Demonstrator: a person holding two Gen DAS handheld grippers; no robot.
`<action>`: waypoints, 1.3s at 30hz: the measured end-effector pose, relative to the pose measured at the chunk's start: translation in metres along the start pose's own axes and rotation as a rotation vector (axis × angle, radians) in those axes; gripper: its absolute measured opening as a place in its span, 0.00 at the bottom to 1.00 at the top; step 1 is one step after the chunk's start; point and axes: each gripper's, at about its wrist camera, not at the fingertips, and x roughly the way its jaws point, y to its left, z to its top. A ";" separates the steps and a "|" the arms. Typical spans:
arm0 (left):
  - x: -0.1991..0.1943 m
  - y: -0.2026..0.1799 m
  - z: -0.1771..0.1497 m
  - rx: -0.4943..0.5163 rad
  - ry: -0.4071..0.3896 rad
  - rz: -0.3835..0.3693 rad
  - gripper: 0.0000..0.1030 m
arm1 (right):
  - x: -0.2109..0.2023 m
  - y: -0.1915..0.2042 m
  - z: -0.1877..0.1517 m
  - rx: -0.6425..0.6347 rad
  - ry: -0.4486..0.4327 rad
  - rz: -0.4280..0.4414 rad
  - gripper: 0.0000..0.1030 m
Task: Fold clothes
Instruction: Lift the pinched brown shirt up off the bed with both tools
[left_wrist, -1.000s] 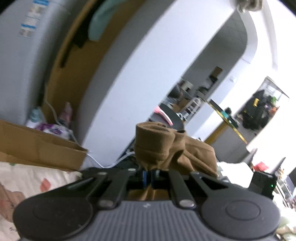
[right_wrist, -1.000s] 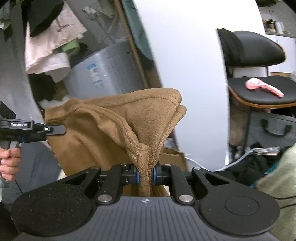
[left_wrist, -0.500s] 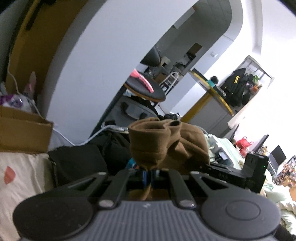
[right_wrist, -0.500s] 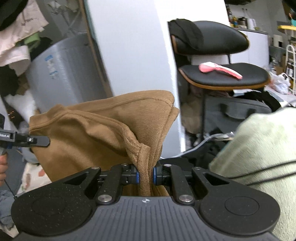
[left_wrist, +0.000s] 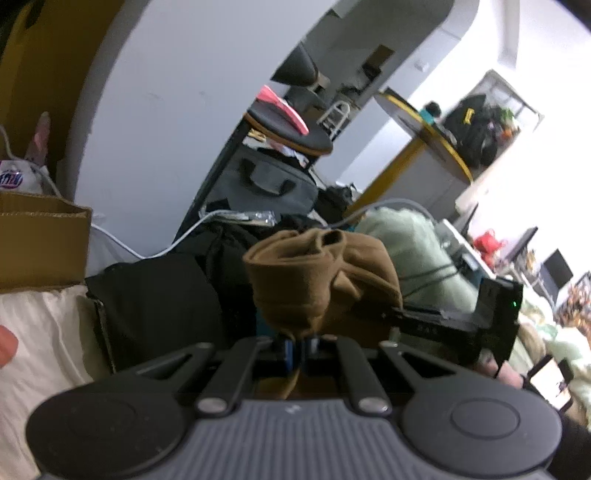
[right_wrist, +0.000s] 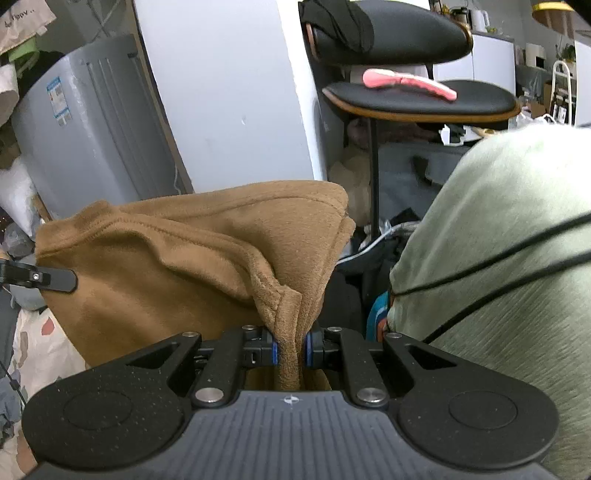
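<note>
A brown fleece garment hangs stretched in the air between my two grippers. My right gripper is shut on one bunched corner of it. My left gripper is shut on the other corner, where the brown cloth bunches above the jaws. In the right wrist view the left gripper's finger shows at the garment's far left edge. In the left wrist view the right gripper shows just beyond the cloth, to the right.
A pale green garment with black cords lies close on the right. A black chair carries a pink object. A cardboard box, dark clothes and a floral sheet lie below.
Both grippers have swung rightward and lower with the brown garment still held. The green garment and chair have come closer in the right wrist view.
</note>
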 end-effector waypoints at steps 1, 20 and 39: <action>0.002 0.003 -0.001 -0.001 0.007 -0.001 0.04 | 0.005 -0.001 -0.002 0.000 0.005 0.001 0.12; 0.054 0.110 0.012 -0.028 0.047 0.033 0.04 | 0.109 -0.002 -0.010 -0.050 0.091 -0.018 0.13; 0.140 0.184 0.047 0.020 0.012 0.171 0.04 | 0.215 -0.019 0.009 -0.009 0.118 -0.147 0.15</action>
